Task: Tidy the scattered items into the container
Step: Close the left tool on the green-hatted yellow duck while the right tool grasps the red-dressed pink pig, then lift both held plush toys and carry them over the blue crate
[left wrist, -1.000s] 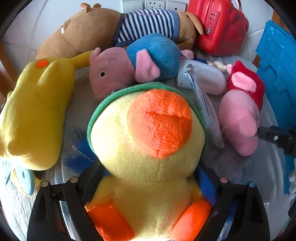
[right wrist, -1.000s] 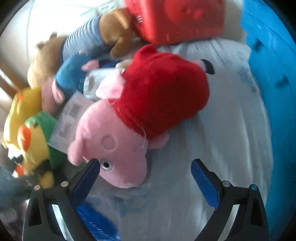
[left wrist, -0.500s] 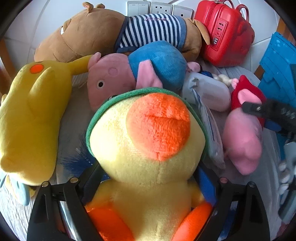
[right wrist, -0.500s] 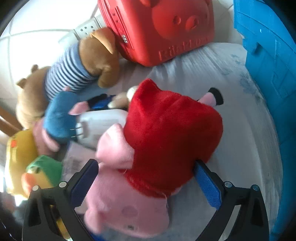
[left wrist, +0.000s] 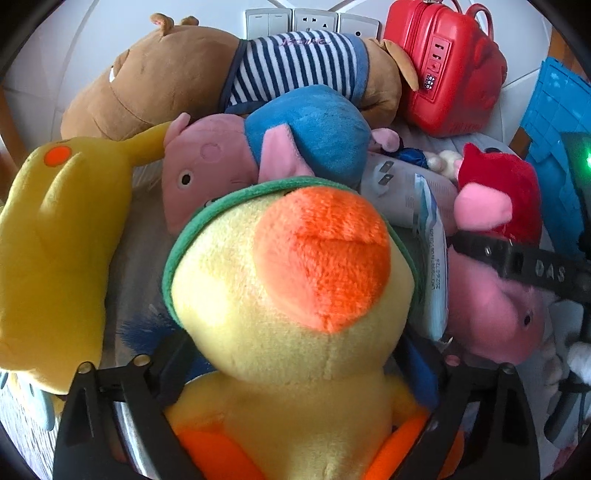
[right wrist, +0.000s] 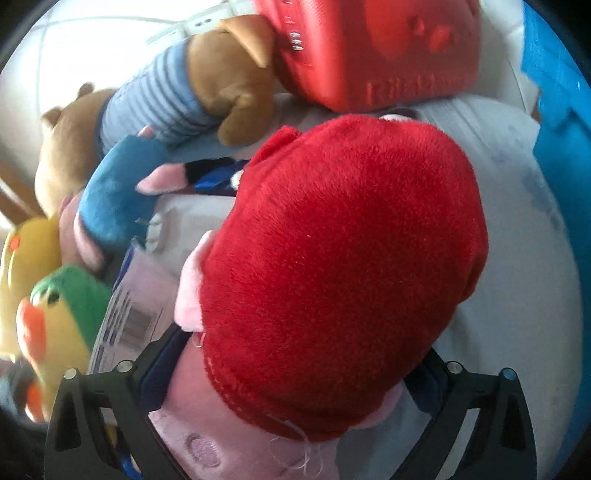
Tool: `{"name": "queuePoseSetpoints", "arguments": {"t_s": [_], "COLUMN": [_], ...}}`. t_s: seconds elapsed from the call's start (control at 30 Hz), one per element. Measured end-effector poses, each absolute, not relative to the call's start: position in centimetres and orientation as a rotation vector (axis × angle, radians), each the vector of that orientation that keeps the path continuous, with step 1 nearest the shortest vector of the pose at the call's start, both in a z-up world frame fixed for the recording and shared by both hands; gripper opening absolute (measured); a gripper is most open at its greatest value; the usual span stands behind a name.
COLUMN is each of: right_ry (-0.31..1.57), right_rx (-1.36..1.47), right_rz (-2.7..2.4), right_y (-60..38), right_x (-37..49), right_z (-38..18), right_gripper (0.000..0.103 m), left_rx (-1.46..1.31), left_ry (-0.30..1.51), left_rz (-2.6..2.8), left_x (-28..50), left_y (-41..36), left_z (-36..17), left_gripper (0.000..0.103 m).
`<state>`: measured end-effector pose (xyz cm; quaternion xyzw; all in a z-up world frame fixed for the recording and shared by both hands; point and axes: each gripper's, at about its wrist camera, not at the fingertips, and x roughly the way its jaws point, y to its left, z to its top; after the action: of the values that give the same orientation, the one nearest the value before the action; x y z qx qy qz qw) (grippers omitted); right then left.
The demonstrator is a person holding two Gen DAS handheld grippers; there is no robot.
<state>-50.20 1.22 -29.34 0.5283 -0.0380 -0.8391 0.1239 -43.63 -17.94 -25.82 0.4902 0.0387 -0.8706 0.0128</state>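
Observation:
My left gripper (left wrist: 295, 373) is shut on a yellow duck plush (left wrist: 288, 295) with an orange beak and green hood; the duck also shows in the right wrist view (right wrist: 55, 325). My right gripper (right wrist: 291, 373) straddles a pink pig plush in a red dress (right wrist: 340, 258), its jaws wide on either side of the body; whether they press it I cannot tell. The pig also shows in the left wrist view (left wrist: 495, 295), with a right gripper finger (left wrist: 517, 262) across it. A blue crate (right wrist: 565, 147) stands at the right.
A yellow plush (left wrist: 55, 240), a brown striped-shirt plush (left wrist: 207, 74), a pig plush in blue (left wrist: 258, 155), a white packet (left wrist: 428, 236) and a red toy suitcase (left wrist: 443, 66) crowd the white surface. The wall with sockets (left wrist: 314, 22) is behind.
My right gripper has moved forward over the red-dressed pig, from in front of it to around its body. The left gripper keeps hold of the duck and has lifted slightly.

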Motion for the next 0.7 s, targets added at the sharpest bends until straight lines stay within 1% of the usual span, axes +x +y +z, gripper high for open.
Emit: {"name": "queuePoseSetpoints", "arguments": {"t_s": [0.07,0.13,0.27,0.37,0.5,0.7], "right_ry": [-0.081,0.019,0.103,0.114,0.119,0.108], "right_rx": [1.504,1.481,1.467,1.450,1.431,1.346], "right_rz": [-2.454,-2.480,-2.449,-2.435,-2.410,-2.436], "right_y": [1.5,1.6,1.6,1.9,2.3,3.5], "right_x": [-48.7,-46.7,-43.2,-40.5,-37.2,-32.1], "right_z": [-28.5,-27.4,-25.5,-23.6,-21.7,-17.7], "right_gripper": [0.096,0.095,0.087,0.080,0.077,0.077], "left_rx": [1.526,1.526,1.521,1.506,1.464,1.380], "left_ry": [0.138,0.140,0.107,0.114,0.099,0.102], "left_rz": [-2.709,-2.701,-2.708,-2.739,-2.769,-2.808], "left_x": [-42.9,-42.1,-39.9,-37.6,-34.3,-29.3], "left_y": [-18.2,-18.2,-17.8,-17.3,-16.7,-16.2], "left_z": [-25.3,-24.7,-22.9,-20.8,-18.2,-14.3], "left_gripper": [0.086,0.083,0.082,0.082,0.082,0.082]}}
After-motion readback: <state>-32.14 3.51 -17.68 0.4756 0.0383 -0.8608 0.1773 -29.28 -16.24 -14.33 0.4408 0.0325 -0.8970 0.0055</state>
